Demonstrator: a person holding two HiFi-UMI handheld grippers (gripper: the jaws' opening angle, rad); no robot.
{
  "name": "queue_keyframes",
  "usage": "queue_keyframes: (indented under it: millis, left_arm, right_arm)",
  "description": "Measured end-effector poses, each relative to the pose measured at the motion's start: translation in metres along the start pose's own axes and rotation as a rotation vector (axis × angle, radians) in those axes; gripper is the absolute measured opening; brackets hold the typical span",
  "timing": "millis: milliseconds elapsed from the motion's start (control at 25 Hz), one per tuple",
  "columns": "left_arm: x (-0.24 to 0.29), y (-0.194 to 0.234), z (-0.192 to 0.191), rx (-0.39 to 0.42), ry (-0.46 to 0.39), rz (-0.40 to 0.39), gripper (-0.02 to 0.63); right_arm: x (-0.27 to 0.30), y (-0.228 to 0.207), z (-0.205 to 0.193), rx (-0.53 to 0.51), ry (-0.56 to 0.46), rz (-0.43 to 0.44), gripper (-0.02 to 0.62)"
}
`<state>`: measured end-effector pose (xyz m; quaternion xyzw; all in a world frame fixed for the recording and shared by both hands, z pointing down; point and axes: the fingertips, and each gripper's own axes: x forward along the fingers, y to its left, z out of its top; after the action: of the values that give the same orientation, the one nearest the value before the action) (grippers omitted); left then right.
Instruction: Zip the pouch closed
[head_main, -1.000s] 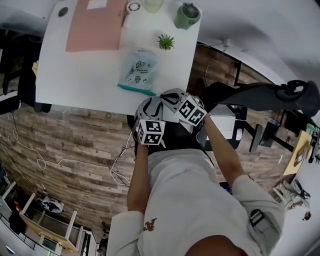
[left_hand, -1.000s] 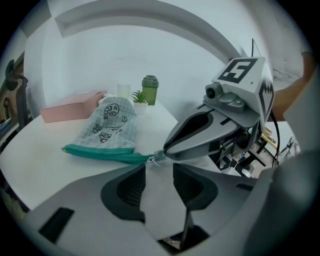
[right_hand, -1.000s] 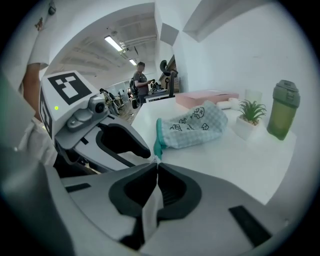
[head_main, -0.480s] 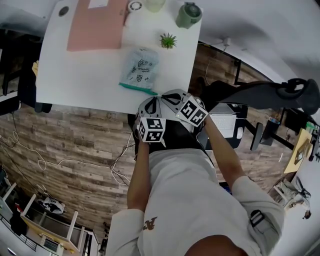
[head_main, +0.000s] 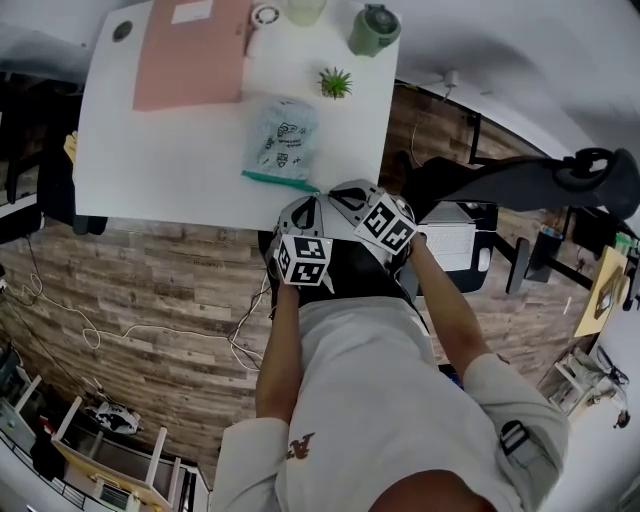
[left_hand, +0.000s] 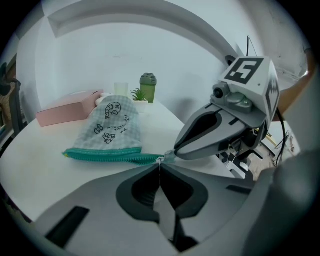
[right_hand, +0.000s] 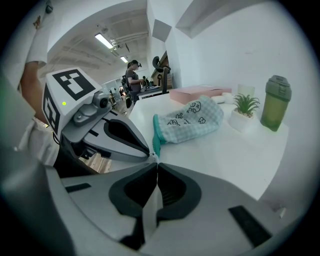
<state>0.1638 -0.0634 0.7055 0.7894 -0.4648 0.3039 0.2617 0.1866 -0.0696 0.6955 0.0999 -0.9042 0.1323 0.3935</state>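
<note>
Item: checked pouch (head_main: 281, 140), lying flat on the white table (head_main: 150, 160), with a teal zipper (left_hand: 115, 156) along its near edge.
Left gripper (left_hand: 160, 162): we find its jaws together, seemingly pinching the zipper pull (left_hand: 160, 159) at the zipper's end.
Right gripper (right_hand: 156, 161): jaws together on the pouch's teal corner, just beside the left's tips.
Beyond the pouch: pink box (head_main: 192, 50), potted plant (head_main: 335, 82), green bottle (head_main: 374, 28).
</note>
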Motion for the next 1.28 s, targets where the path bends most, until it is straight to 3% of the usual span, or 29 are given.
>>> queue_keyframes:
  millis: [1280]
  left_arm:
    - [-0.005,0.023,0.003,-0.004,0.022,0.029,-0.002]
  right_arm:
    - [-0.006,-0.009,-0.003,0.035,0.038,-0.068,0.005]
